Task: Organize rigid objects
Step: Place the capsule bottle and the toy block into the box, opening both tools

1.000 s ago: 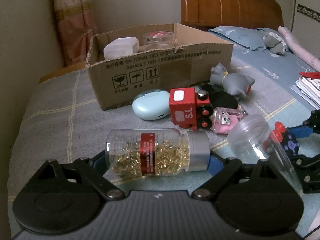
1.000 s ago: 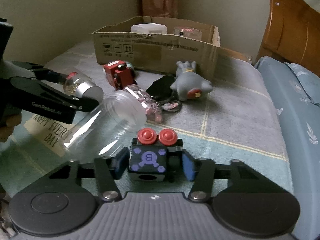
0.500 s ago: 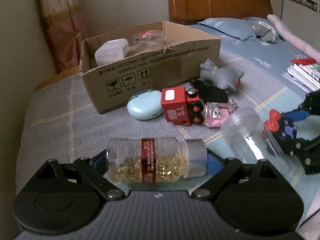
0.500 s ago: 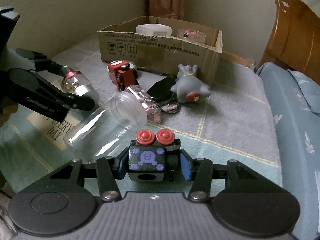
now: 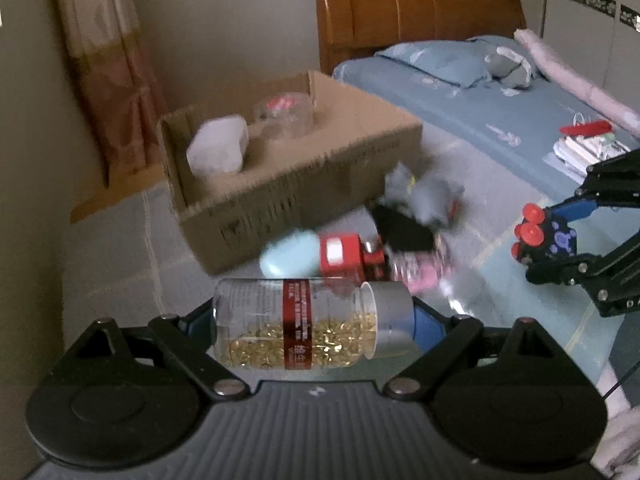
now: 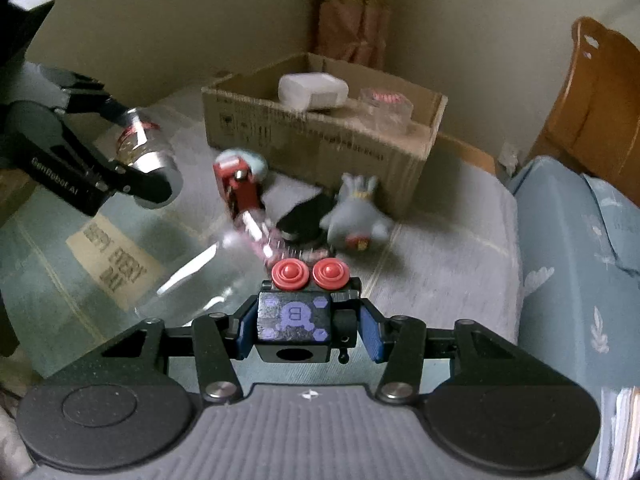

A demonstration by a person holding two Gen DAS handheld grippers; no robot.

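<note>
My left gripper [image 5: 312,326] is shut across a clear pill bottle [image 5: 304,332] lying sideways, with gold capsules, a red label and a silver cap. It hangs above the bed; the right wrist view shows the bottle [image 6: 148,152] at the left. My right gripper [image 6: 308,332] is shut on a black cube toy [image 6: 294,320] with a purple B and two red buttons, also seen as the cube toy [image 5: 544,240] at the right. Beyond both stands an open cardboard box [image 5: 304,184] [image 6: 320,140] holding a white case [image 5: 218,148] and a clear jar [image 5: 286,114].
Before the box lie a red toy train [image 5: 348,256], a light-blue case [image 5: 288,258], a black item [image 5: 400,228], a grey plush [image 6: 352,220] and a pink clear piece [image 6: 260,236]. An empty clear jar [image 6: 200,280] lies near my right gripper. A wooden headboard [image 5: 420,8] stands behind.
Both grippers have risen off the bed with the bottle and the cube toy still held. The box interior now shows from higher up.
</note>
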